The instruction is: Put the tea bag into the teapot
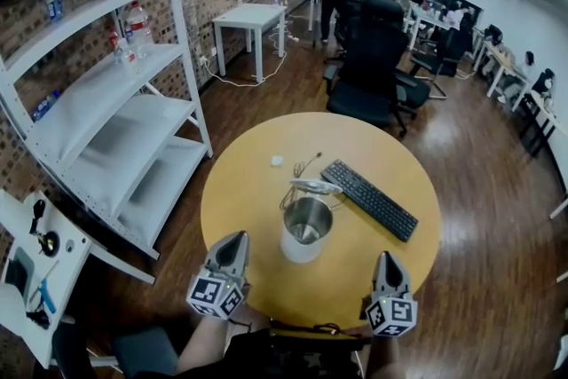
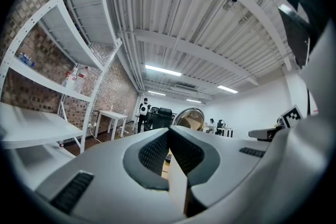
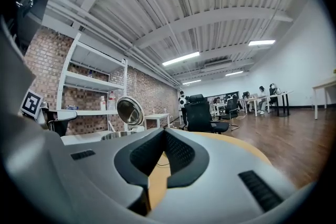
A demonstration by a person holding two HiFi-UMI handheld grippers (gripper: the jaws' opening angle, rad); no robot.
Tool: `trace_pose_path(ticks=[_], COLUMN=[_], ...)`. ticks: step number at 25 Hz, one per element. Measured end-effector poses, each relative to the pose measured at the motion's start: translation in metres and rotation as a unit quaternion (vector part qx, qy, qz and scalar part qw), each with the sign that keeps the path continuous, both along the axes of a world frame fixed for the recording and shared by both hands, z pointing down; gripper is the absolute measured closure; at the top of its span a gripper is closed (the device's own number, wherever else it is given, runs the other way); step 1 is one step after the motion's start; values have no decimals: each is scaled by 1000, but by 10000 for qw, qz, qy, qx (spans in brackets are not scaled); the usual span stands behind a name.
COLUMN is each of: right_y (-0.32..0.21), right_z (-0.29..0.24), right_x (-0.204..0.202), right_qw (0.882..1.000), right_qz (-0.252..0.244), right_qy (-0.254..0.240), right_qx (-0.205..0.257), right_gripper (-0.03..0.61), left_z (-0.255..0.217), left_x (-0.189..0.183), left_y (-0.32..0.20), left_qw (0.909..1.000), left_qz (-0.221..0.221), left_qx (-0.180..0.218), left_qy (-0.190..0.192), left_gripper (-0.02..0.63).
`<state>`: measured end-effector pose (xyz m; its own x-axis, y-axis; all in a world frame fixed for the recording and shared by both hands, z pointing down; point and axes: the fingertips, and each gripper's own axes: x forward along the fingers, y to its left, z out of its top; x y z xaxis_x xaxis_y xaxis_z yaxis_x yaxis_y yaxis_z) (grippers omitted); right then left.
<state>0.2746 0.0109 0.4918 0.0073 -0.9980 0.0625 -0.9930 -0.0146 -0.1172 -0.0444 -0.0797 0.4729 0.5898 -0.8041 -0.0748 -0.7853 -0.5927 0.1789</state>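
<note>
Jaws closed on both my left gripper [image 1: 234, 237] and right gripper [image 1: 387, 256], empty, teapot [image 1: 300, 249] between, just farther.

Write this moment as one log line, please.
left gripper: shut, empty; right gripper: shut, empty; open-lidded steel teapot: on round wooden table, untouched

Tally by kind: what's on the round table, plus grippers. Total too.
teapot: 1
tea bag: 1
keyboard: 1
thin cord: 1
grippers: 2, left gripper and right gripper
total: 6
</note>
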Motion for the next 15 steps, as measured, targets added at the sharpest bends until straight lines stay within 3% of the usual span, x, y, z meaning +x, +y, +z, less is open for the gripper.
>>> trace_pose_path(ticks=[9,15], right_y=[4,-31], right_z=[6,1], right_x=[3,1], right_qw=[9999,9998], right_qz=[30,27], right_qy=[-141,-139], right_qx=[-20,142], right_gripper=[569,569], left_z=[4,1], left_x=[-1,-12], left_y=[7,-25], left_qw=[9999,9998], left_qz=[27,-153], left_qx=[-116,3], left_qy=[19,99], left_gripper=[614,614])
